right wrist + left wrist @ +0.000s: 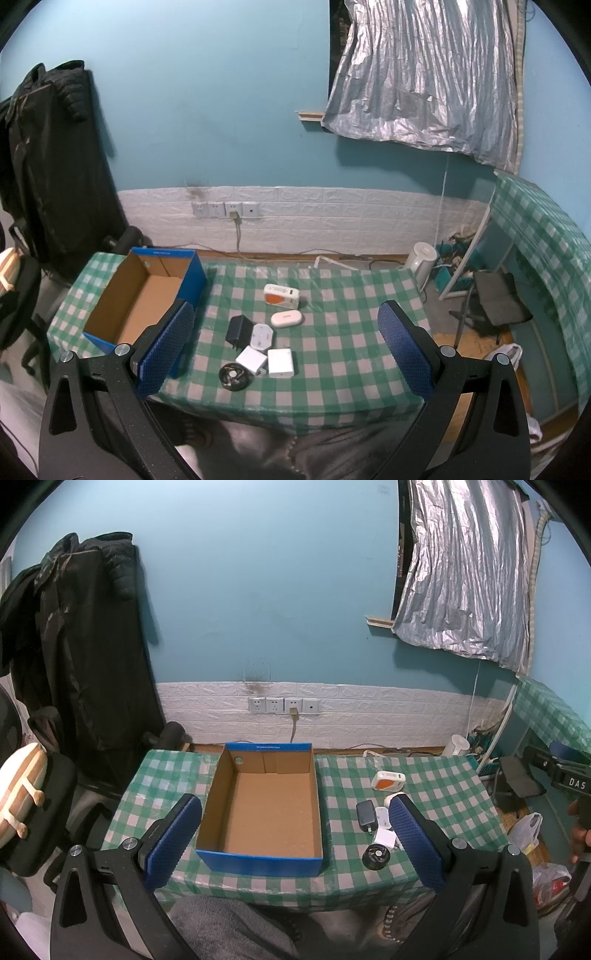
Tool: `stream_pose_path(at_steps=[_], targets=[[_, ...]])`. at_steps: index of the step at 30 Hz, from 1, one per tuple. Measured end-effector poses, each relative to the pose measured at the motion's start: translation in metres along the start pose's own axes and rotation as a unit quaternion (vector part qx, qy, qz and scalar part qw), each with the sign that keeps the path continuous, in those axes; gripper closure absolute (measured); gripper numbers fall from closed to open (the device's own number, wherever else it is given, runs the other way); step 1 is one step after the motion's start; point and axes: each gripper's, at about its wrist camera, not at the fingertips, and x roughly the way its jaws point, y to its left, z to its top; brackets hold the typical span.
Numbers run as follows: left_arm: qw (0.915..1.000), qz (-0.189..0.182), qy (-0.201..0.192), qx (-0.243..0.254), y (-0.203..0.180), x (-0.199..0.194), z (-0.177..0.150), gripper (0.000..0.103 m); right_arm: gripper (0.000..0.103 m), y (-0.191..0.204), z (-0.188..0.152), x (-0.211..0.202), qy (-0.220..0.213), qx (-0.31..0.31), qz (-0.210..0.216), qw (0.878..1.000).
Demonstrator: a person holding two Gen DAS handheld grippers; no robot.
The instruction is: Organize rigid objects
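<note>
Chargers and small gadgets cluster on the checked tabletop (332, 332) just right of the blue cardboard box (140, 302): a black adapter (238, 328), two white cubes (280, 362), a white-orange case (281, 295), a white oval case (286, 318) and a black disc (233, 376). Left tongs (295, 834) and right tongs (286, 347) both hang released, holding nothing, above the near edge.

Teal wall (221, 92), white brick panel (332, 221), foil-covered window (424, 74), checked table (351, 332).

The cardboard box (264, 805) lies open from above; the gadget cluster (258, 345) leaves bare tablecloth (343, 332) rightward.
</note>
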Motion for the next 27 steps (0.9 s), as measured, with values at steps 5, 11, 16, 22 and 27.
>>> stream_pose_path(at_steps=[5,11,16,22,27], targets=[[1.0,0.002,0.006,-0.003,0.009,0.007,-0.001,0.001,0.004,-0.001,-0.004,0.001,0.003,-0.002,0.0,1.0],[0.9996,0.024,0.01,-0.007,0.023,0.026,0.002,0.001,0.004,0.001,-0.007,0.005,0.009,-0.009,0.004,1.0],[0.9979,0.052,0.012,-0.038,0.062,0.056,0.006,0.001,0.004,0.006,-0.007,0.022,0.025,-0.021,0.01,0.999],[0.9953,0.048,0.069,-0.049,0.108,0.111,0.015,0.001,0.004,0.009,-0.006,0.05,0.051,-0.029,0.027,0.998],[0.9877,0.053,0.145,-0.025,0.133,0.173,0.007,0.001,0.004,0.013,-0.006,0.082,0.07,-0.039,0.045,0.996]])
